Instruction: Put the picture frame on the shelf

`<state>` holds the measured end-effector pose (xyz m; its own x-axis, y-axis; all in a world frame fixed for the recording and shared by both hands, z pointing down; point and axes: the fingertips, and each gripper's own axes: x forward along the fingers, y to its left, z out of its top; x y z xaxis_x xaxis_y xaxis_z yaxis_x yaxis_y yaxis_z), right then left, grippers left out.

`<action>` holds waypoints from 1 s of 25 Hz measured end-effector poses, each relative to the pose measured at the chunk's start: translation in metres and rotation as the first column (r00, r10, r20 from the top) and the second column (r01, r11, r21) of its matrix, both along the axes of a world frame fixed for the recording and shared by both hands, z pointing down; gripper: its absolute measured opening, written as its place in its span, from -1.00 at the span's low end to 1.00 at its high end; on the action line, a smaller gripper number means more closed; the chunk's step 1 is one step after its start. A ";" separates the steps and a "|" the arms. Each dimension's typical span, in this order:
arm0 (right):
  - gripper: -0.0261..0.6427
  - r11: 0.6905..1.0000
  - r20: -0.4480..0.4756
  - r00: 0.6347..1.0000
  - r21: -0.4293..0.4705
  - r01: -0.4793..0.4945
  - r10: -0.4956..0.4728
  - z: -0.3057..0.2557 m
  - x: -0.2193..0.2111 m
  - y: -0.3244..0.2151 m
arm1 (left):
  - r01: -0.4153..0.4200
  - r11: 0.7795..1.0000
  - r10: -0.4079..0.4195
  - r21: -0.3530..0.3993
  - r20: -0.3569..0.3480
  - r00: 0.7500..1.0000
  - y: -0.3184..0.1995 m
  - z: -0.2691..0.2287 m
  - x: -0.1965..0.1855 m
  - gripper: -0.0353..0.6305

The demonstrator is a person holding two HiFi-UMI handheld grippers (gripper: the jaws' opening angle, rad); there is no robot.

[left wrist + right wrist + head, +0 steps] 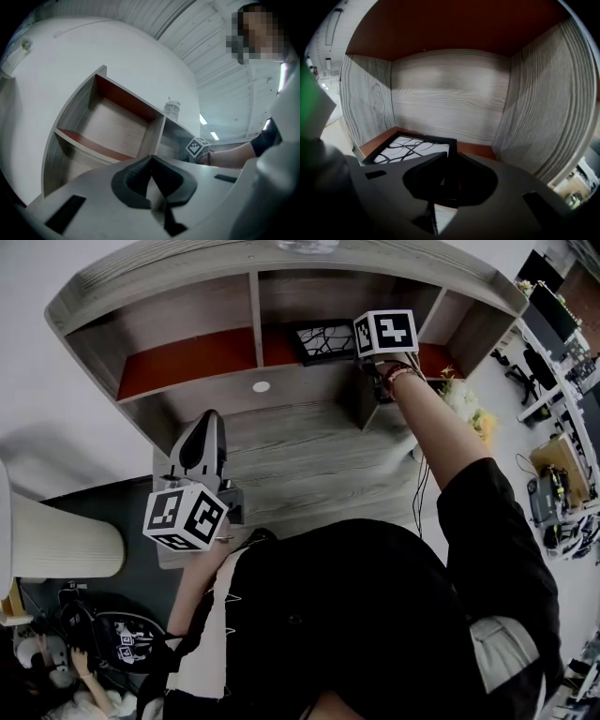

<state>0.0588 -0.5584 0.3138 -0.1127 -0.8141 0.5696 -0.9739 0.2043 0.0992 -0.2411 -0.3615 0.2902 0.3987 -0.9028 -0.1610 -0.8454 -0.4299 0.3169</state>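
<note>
One grey wood-grain shelf unit (187,310) stands at the back of a matching desk (300,456), its compartment floors red-brown. At the desk's left edge sits a white ribbed lamp shade (56,540).

The picture frame (323,341), black-bordered with a black-and-white line pattern, is inside the middle compartment, low on the red-brown floor and short of the back wall. The right gripper view shows the picture frame (412,147) with one black edge running in between the jaws.

The right gripper (356,349) reaches into that compartment. Its jaws (445,157) are pinched on the frame's border, partly apart to the thickness of that edge.

The left gripper (208,420) is held over the bare desk, well apart from the frame and pointing toward the left compartment. Its jaws (151,159) are pressed together with nothing between them.

A clear bottle (307,246) stands on the shelf's top board.
</note>
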 end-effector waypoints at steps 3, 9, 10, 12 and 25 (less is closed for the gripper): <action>-0.71 1.000 -0.022 1.000 -0.002 -0.007 0.007 0.001 0.001 0.002 | -0.004 1.000 0.004 0.003 0.005 1.000 0.001 0.000 -0.001 -0.87; -0.71 0.999 -0.024 0.999 0.006 -0.040 0.040 0.000 0.002 0.003 | -0.009 1.000 0.009 0.002 0.017 1.000 0.006 0.000 -0.009 -0.87; -0.70 0.999 -0.021 0.999 0.010 -0.046 0.046 0.000 0.002 0.003 | -0.009 1.000 0.009 0.003 0.023 1.000 0.007 -0.001 -0.011 -0.87; -0.68 0.998 0.012 0.998 0.016 -0.061 0.061 0.000 0.003 0.003 | -0.008 1.000 0.008 0.006 0.033 0.999 0.011 -0.001 -0.016 -0.87; -0.60 0.979 0.437 0.898 0.200 -0.043 -0.050 -0.046 0.005 0.044 | -0.018 1.000 0.018 0.001 0.078 0.997 0.025 -0.007 -0.007 -0.87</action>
